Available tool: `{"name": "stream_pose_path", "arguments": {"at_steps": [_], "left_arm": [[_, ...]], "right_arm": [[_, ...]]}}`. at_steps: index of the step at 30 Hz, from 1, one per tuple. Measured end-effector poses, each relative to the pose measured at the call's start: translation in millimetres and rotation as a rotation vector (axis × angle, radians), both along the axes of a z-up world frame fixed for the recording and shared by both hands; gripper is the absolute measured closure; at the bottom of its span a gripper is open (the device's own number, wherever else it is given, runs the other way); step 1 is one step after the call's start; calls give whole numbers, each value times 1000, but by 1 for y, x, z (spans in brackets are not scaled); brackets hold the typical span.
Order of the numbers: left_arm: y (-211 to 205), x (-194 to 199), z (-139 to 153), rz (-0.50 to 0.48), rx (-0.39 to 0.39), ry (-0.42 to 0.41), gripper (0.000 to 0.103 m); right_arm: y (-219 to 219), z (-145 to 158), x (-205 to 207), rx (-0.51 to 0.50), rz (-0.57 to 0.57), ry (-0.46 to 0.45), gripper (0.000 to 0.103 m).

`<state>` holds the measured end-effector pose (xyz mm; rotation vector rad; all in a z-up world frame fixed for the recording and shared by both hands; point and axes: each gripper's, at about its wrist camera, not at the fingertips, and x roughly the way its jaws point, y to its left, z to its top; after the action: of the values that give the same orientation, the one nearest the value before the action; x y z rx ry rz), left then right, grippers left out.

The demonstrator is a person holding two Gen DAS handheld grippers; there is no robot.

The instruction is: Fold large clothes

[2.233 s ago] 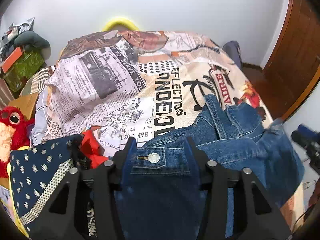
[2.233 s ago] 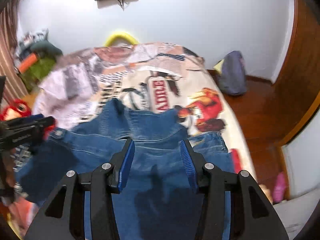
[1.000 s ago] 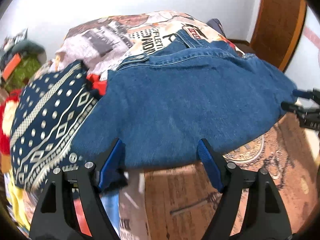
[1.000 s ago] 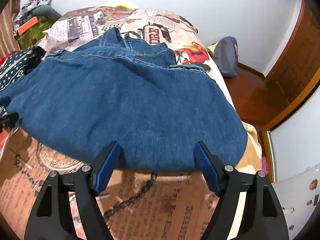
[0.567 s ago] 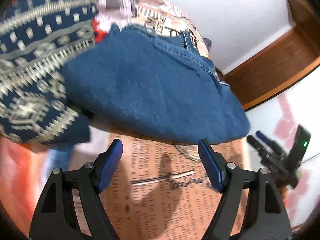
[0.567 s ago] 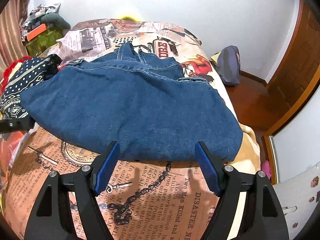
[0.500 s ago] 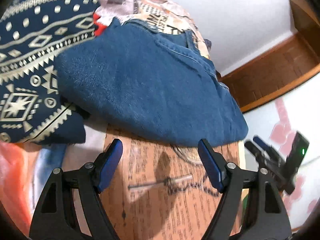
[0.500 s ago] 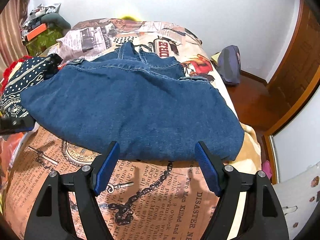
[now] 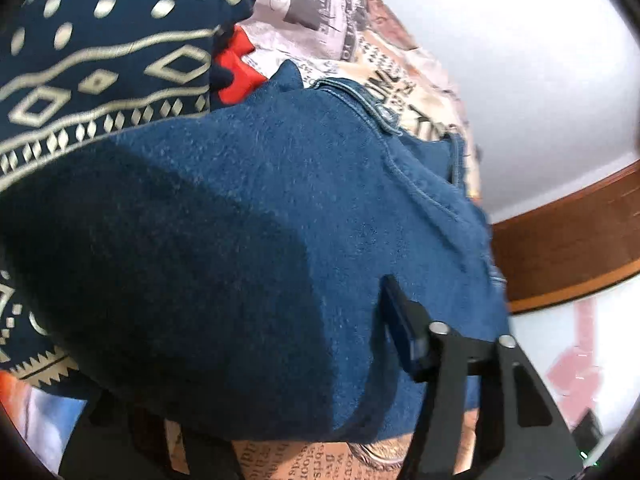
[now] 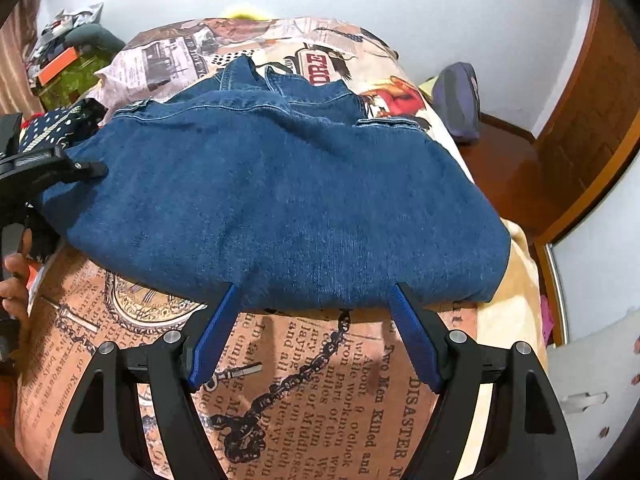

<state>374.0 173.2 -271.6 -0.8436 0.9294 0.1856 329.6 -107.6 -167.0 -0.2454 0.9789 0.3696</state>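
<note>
A blue denim garment lies folded across the printed bedspread. My right gripper is open and empty, its blue fingertips just at the denim's near edge. My left gripper is open around the left end of the denim; the cloth sits between the jaws and hides the left finger, only the right finger shows. In the right wrist view the left gripper reaches onto the denim's left edge.
A navy patterned cloth and a red piece lie left of the denim. Boxes and clutter sit at the far left. A grey bag is on the floor by the wooden door.
Both grippers let go of the denim after laying it folded on the bed. The left gripper has since pushed in onto the denim's left end; the right has barely moved.
</note>
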Motion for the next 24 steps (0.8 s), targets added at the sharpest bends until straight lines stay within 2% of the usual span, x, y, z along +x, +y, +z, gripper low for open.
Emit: {"name": "stream_pose_path", "arguments": {"at_steps": [2,3,4,7,13,17,19,22,24], "left_arm": [[-12,1,17,23,75,12,55],[-15,0,24,24,101,5,62],[-21,-1,37,20,146,-16,73],[-32,-4,81,-36,241,-119,84],[-50,-26,163,-108,420,-316,87],[-44,-59,203,-34,500,-429,87],[-40,-70,214,-17,550,-444,88],[-29,-75,213,-17,594,-409,87],[-23,-72,204,-22,609,-368,87]], "right_arm": [[0,3,-2,10,-3,0,29],[0,5,-3,6,-9,0,29],[0,8,-4,7,-12,-6,29],[0,17,-7,16,-15,-16,29],[9,47,-10,50,5,-55,29],[27,67,-5,134,40,-61,29],[43,69,-1,196,55,-28,29],[82,56,4,280,125,66,29],[106,41,4,273,158,116,29]]}}
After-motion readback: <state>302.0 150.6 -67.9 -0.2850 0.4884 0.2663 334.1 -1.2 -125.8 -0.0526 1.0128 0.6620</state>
